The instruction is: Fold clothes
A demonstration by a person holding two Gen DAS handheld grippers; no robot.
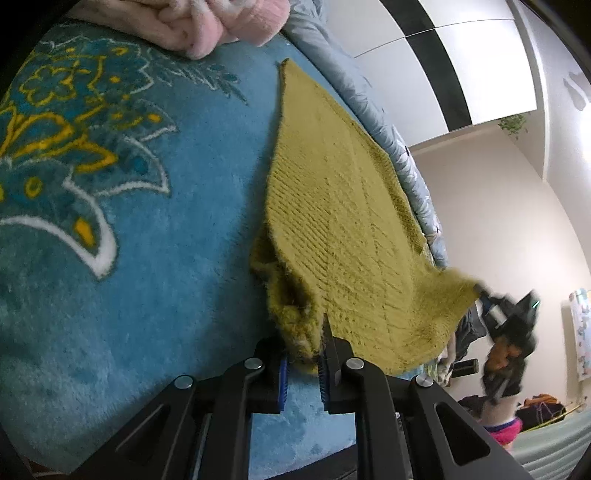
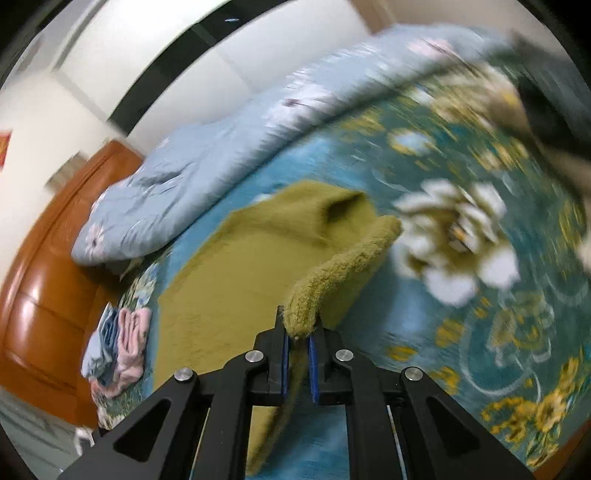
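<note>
An olive-yellow knitted sweater lies partly spread on a blue floral blanket. My left gripper is shut on a bunched corner of the sweater near the blanket. The other gripper shows at the right, holding the sweater's far corner lifted. In the right wrist view my right gripper is shut on a rolled edge of the sweater, which hangs up off the blanket. This view is motion-blurred.
A pink folded garment lies at the blanket's far end; a pink and blue stack shows in the right view. A light blue floral quilt runs along the bed edge. An orange wooden headboard stands behind.
</note>
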